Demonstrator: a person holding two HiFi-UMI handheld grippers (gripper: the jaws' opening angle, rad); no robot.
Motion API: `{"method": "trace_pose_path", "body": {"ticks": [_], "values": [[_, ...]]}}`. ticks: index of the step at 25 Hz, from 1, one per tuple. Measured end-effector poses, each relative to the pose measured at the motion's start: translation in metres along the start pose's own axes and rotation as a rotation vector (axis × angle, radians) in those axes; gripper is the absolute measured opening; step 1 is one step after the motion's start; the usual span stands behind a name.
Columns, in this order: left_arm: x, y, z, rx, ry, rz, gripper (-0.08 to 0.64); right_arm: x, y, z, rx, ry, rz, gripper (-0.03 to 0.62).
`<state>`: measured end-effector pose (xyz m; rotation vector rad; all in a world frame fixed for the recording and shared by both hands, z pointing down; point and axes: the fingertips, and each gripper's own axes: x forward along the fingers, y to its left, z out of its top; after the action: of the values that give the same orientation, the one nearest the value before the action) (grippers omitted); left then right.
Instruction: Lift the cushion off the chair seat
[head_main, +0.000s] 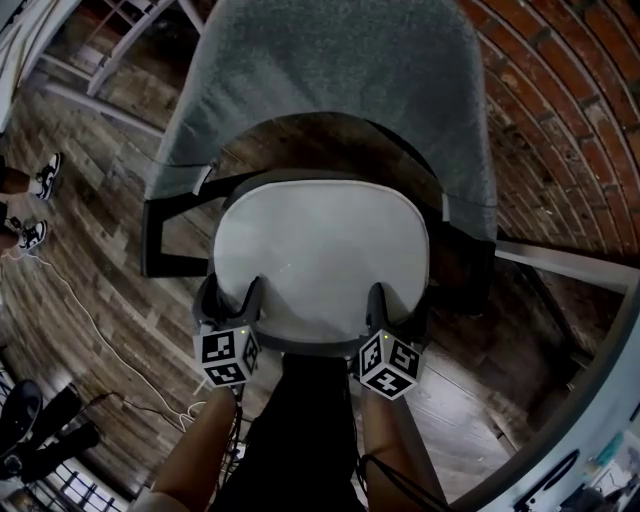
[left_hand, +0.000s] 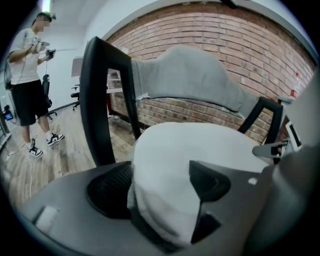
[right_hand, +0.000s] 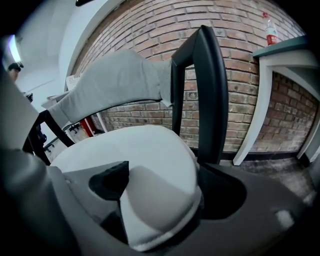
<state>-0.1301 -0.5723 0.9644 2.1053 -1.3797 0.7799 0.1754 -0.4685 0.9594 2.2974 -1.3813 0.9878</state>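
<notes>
Head view: left gripper (head_main: 230, 297) and right gripper (head_main: 398, 305) both spread wide, each straddling the white cushion's (head_main: 320, 250) front edge on the chair (head_main: 152, 236), neither clamping.

A pale grey, rounded cushion (head_main: 320, 250) lies flat on the dark chair seat (head_main: 310, 347) at the centre of the head view, covering nearly all of it; only a thin dark rim shows along its lower edge. The black-framed chair (head_main: 160, 240) fills the upper half of the frame, its back draped in grey fabric. In the gripper views the cushion (left_hand: 190, 145) (right_hand: 130, 145) looks thick and smooth with softly rolled edges, and its underside appears darker. Its two front corners sit between the parted left tongs (head_main: 231, 290) and right tongs (head_main: 396, 298), not squeezed.
</notes>
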Motion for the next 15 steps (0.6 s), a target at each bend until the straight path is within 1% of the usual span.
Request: {"method": "trace_pose_path", "body": {"ticks": [2,5,8,11,12,13,14,15], "values": [[0.001,0.000,0.000,-0.014,-0.002,0.004,0.342,0.002,0.001,0.000,-0.008,-0.002,-0.005,0.437],[0.001,-0.001,0.001,-0.009,-0.005,0.012,0.339,0.001,0.003,0.001,-0.028,-0.003,-0.023,0.424],[0.000,-0.007,0.001,0.028,0.002,0.012,0.302,0.000,0.005,0.001,-0.054,0.015,-0.043,0.403],[-0.002,-0.008,0.005,0.076,0.001,0.040,0.287,-0.001,0.006,0.002,-0.059,0.044,-0.051,0.366],[-0.003,-0.007,0.006,0.086,-0.005,0.056,0.270,-0.001,0.005,0.003,-0.064,0.050,-0.061,0.349],[-0.005,-0.005,0.008,0.093,-0.013,0.073,0.221,-0.003,0.002,0.005,-0.080,0.051,-0.078,0.314],[-0.007,-0.004,0.011,0.098,-0.022,0.086,0.181,-0.004,-0.001,0.007,-0.103,0.050,-0.100,0.257],[-0.009,-0.004,0.014,0.102,-0.033,0.094,0.162,-0.006,-0.004,0.008,-0.123,0.047,-0.117,0.191]]}}
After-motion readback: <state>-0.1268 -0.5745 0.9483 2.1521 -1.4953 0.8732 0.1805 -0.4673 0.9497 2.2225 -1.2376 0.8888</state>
